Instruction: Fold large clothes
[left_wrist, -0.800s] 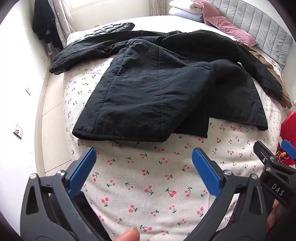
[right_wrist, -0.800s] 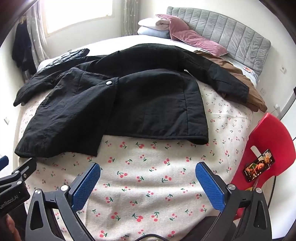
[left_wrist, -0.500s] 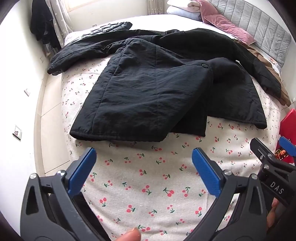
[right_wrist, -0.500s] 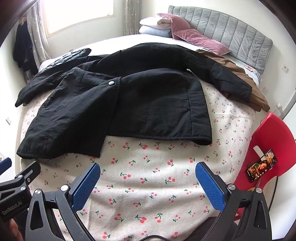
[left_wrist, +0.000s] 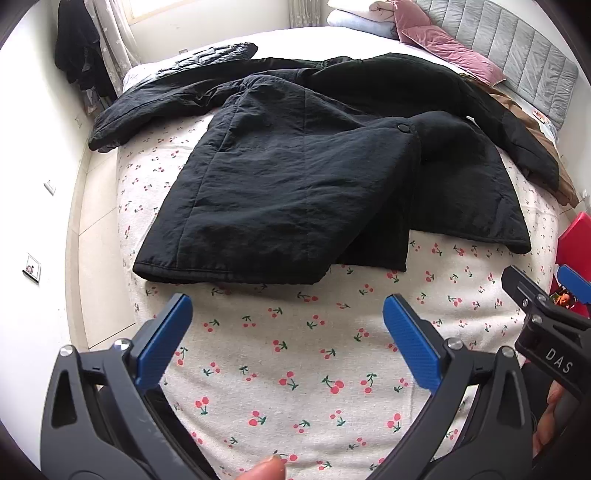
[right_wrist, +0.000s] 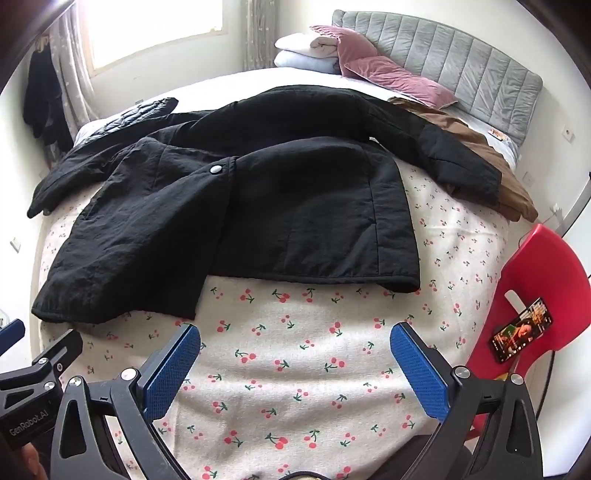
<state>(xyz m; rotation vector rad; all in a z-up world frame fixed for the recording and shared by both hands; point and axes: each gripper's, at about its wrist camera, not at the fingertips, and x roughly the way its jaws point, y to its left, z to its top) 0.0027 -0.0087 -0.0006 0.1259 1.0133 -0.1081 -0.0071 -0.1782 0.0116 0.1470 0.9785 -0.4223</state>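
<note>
1. Left wrist view: the left gripper (left_wrist: 284, 325) has its blue fingers (left_wrist: 162, 338) spread as wide as they go, with nothing between them but the cherry-print sheet (left_wrist: 295, 369) of the bed.
2. The black coat (left_wrist: 295, 184) lies flat on the sheet, beyond the fingertips and apart from them. Its hem runs across just past the left finger, and one front panel is folded over the other.
3. One sleeve (left_wrist: 155, 107) stretches away far beyond the left finger, toward the bed's edge.
4. Past the right finger, at the frame's edge, part of the right gripper (left_wrist: 546, 314) shows. A fingertip of the person (left_wrist: 267, 470) shows at the bottom edge.
5. Right wrist view: the right gripper (right_wrist: 295, 354) is likewise fully open and empty, its fingers (right_wrist: 419, 373) hanging over bare sheet (right_wrist: 295, 350).
6. The black coat (right_wrist: 295, 214) lies ahead of both fingers, untouched. A snap button (right_wrist: 215, 169) sits on the overlapping panel, beyond the left finger.
7. A brown garment (right_wrist: 487, 162) lies under the coat's far sleeve, well beyond the right finger. Pillows (right_wrist: 332, 51) and a grey headboard (right_wrist: 461, 62) stand farther back.
8. Outside the right finger stands a red chair (right_wrist: 539, 266) with a phone (right_wrist: 521, 330) on it.
</note>
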